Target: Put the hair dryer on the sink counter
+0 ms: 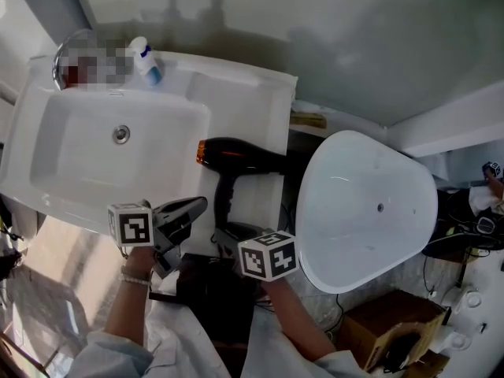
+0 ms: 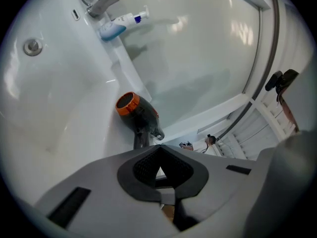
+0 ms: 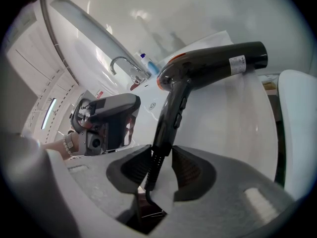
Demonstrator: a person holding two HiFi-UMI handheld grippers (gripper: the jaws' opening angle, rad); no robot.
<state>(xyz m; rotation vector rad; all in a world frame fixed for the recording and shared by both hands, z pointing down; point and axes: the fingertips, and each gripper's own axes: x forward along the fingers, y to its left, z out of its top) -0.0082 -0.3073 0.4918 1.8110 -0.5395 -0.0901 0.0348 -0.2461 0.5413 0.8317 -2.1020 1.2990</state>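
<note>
As seen from the head view, flat on the sink counter (image 1: pixel 244 93), on the strip right of the basin (image 1: pixel 79 164): hair dryer (image 1: pixel 236 157), barrel crosswise, orange mouth at the basin's rim, rear end at the counter's right edge, handle pointing toward the near edge. Around the handle's foot, right gripper (image 1: pixel 227 228), jaws apart. Just left of it, over the near edge, left gripper (image 1: pixel 195 207), tips toward the dryer but clear of it. Past the right edge a dark gap, then a white oval tub (image 1: pixel 354 235) close by. At the basin's far rim a faucet (image 1: pixel 67 53) and a white and blue tube (image 1: pixel 146 61). Bare counter between those and the barrel.

From the left gripper view: left gripper (image 2: pixel 161 175) with jaws pressed together, nothing between them. Ahead, hair dryer (image 2: pixel 136 114) on the flat strip beside the basin's slope, orange mouth facing the camera, bare white surface on either side. Drain (image 2: pixel 32 46) far left, tube (image 2: pixel 121 25) lying near the top.

From the right gripper view: right gripper (image 3: pixel 161 170) with jaws standing wide, the ribbed cord sleeve at the handle's foot between the pads, a narrow gap on each side, neither pad pressing. Barrel across the upper frame over bare white counter. Left gripper off to the left, well apart from the handle. Tub rim at the right border.
</note>
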